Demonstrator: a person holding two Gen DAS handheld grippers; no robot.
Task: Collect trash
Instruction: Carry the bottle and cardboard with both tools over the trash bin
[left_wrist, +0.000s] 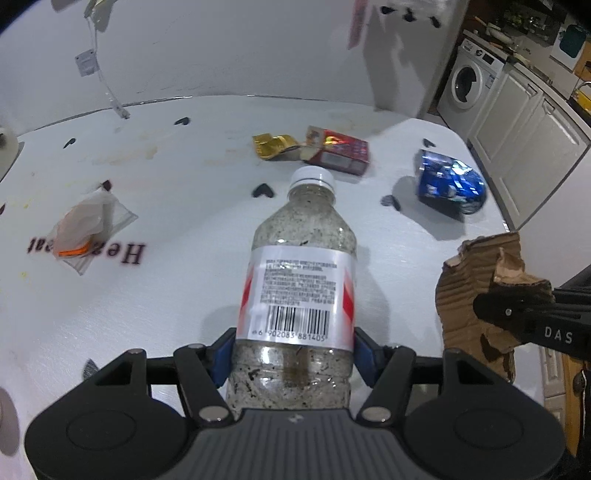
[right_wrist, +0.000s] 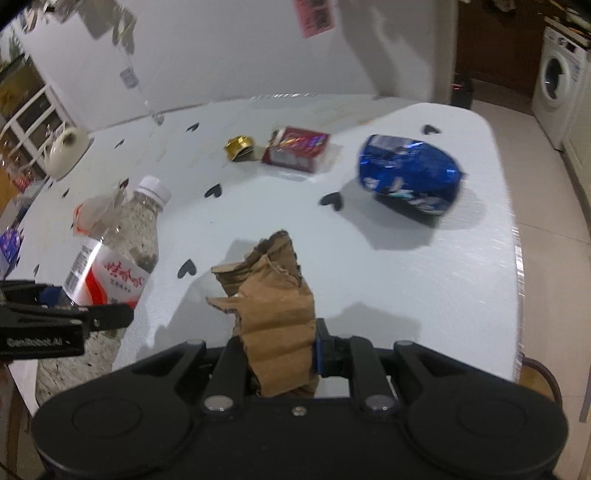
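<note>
My left gripper (left_wrist: 291, 350) is shut on a dirty clear plastic bottle (left_wrist: 299, 280) with a white cap and a red-and-white label, held above the white table (left_wrist: 177, 295). The bottle also shows in the right wrist view (right_wrist: 114, 266). My right gripper (right_wrist: 280, 354) is shut on a torn piece of brown cardboard (right_wrist: 277, 314), which shows at the right in the left wrist view (left_wrist: 476, 288). On the table lie a crumpled blue wrapper (right_wrist: 406, 173), a red box (right_wrist: 295, 147), gold foil (right_wrist: 240, 147) and a clear plastic bag with orange (left_wrist: 85, 229).
A white teapot (right_wrist: 66, 147) stands at the table's far left. A white wall backs the table. A washing machine (left_wrist: 469, 81) and white cabinets (left_wrist: 524, 147) stand to the right, beyond the table's right edge.
</note>
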